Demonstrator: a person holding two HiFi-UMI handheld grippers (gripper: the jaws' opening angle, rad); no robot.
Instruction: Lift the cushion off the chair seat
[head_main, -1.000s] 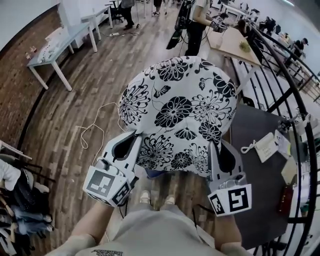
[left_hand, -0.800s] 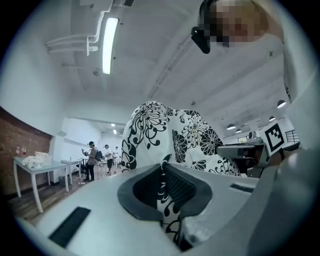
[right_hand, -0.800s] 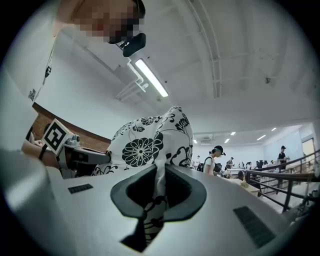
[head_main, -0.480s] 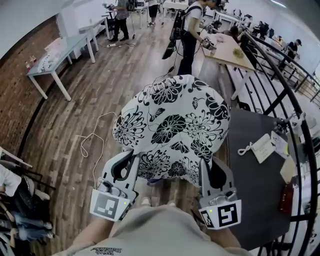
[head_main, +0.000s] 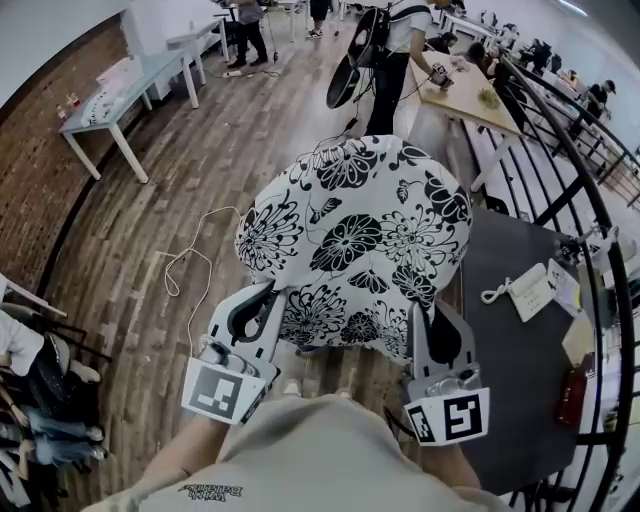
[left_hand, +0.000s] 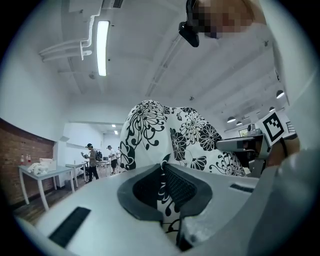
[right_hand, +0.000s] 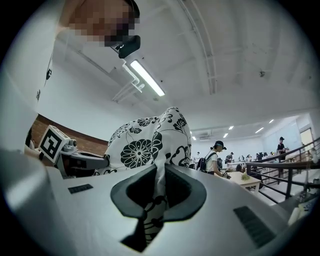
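Note:
A white cushion (head_main: 355, 240) with black flowers hangs in the air in front of me, held up by its near edge. My left gripper (head_main: 272, 295) is shut on its lower left hem, and the fabric (left_hand: 161, 187) shows pinched between the pads. My right gripper (head_main: 432, 320) is shut on the lower right hem, with a fold of the fabric (right_hand: 156, 197) running down between its pads. In each gripper view the cushion (left_hand: 165, 127) (right_hand: 145, 145) rises above the jaws. No chair seat is in view.
Wooden floor lies below, with a white cable (head_main: 185, 265) on it at left. A dark table (head_main: 510, 400) with papers stands at my right, beside a black railing (head_main: 590, 190). A light table (head_main: 120, 90) is far left. A person (head_main: 395, 50) stands behind the cushion.
Both grippers keep their hold on the cushion's hem. The left gripper has rolled slightly. The cushion has hardly shifted; the head view swayed a little.

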